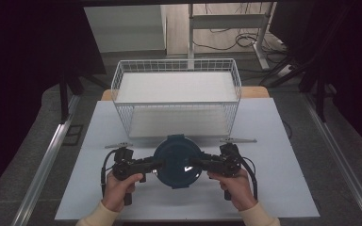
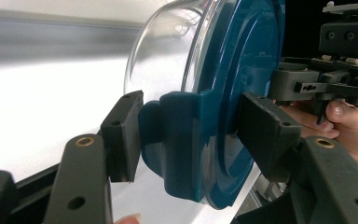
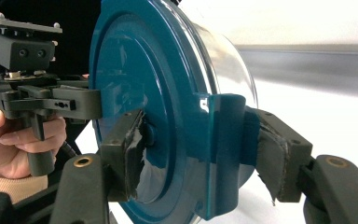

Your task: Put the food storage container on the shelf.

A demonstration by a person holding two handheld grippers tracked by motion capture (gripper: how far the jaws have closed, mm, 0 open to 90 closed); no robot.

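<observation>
A round clear glass container (image 1: 176,161) with a dark blue lid (image 2: 242,70) is at the table's front centre, lid up, held from both sides. My left gripper (image 1: 156,165) is shut on the lid's left clip tab (image 2: 182,140), one pad on the tab's outer side and the other on the lid's top. From the opposite side my right gripper (image 1: 197,163) is shut on the other clip tab (image 3: 214,149), its worn pads (image 3: 272,154) pressing on it. The glass bowl (image 3: 230,60) bulges under the lid. I cannot tell whether the container rests on the table.
A white wire basket (image 1: 176,96) stands just behind the container, with nothing in it. The light table top (image 1: 273,188) is edged by metal rails on the floor at both sides. A desk frame and cables lie beyond.
</observation>
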